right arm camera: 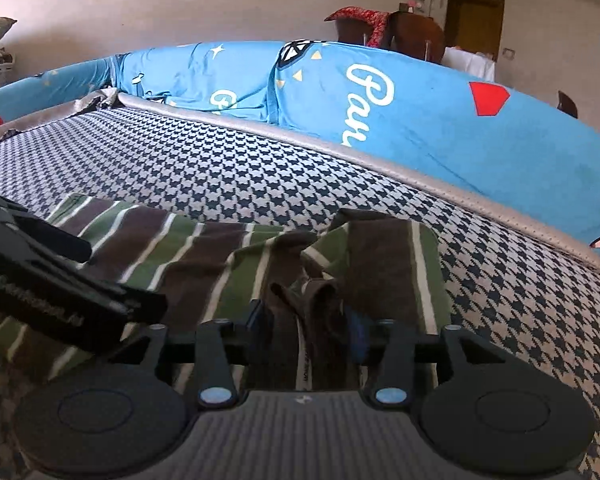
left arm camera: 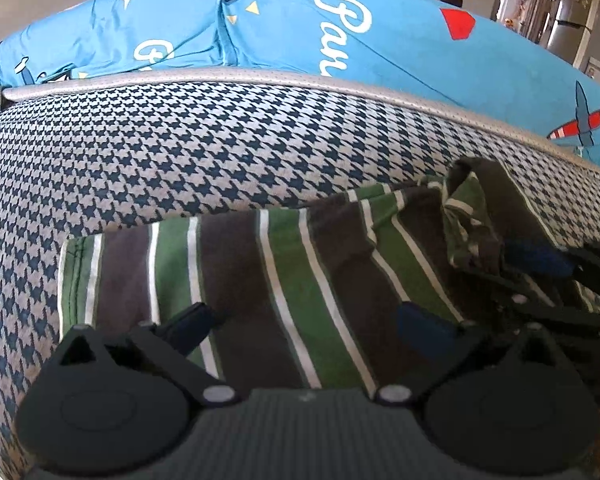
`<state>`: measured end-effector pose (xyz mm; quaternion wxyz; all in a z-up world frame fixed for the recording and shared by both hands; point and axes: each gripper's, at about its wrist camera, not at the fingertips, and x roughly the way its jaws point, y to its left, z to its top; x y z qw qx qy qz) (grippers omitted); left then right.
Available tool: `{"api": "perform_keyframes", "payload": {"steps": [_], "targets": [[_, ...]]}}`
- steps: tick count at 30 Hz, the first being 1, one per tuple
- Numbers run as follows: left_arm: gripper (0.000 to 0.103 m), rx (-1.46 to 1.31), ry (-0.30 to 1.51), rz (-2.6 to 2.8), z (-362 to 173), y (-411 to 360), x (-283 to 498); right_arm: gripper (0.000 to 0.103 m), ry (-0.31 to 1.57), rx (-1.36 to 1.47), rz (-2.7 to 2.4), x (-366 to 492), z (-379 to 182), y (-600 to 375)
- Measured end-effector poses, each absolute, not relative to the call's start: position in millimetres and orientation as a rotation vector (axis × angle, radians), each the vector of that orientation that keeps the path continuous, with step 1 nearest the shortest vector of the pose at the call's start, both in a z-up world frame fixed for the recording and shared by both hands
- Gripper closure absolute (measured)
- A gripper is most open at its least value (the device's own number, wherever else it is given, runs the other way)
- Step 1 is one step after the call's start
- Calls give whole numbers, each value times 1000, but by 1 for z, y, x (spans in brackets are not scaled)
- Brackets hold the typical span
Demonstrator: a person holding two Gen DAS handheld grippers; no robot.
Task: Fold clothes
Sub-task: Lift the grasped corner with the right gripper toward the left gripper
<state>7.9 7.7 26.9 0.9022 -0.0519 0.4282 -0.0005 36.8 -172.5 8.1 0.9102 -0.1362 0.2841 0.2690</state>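
A houndstooth cushion (right arm camera: 340,168) of a sofa fills both views, its back draped in a blue cover (right arm camera: 420,112). On the cushion lies a striped shirt (left arm camera: 260,272), green, brown and white, spread mostly flat on its left part. Its right end is bunched into a crumpled fold (right arm camera: 320,296). The fold looks only begun: one side seems brought in, the rest not squared. The left claw (left arm camera: 312,320) hangs over the flat part, fingers wide apart, gripping nothing. The right claw (right arm camera: 310,324) sits at the bunch, fingers partly apart with cloth between them, apparently not pinching it.
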Motion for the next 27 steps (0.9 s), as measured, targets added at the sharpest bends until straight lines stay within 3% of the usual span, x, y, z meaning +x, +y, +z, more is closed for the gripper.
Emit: {"api": "perform_keyframes", "payload": {"steps": [12,27], "targets": [[0,-110,856,37,35,11,5,59,506,-119,449,7,59,-217],[0,-119,878,40,32,12,8,60,497,-202,291,5,44,-214]]}}
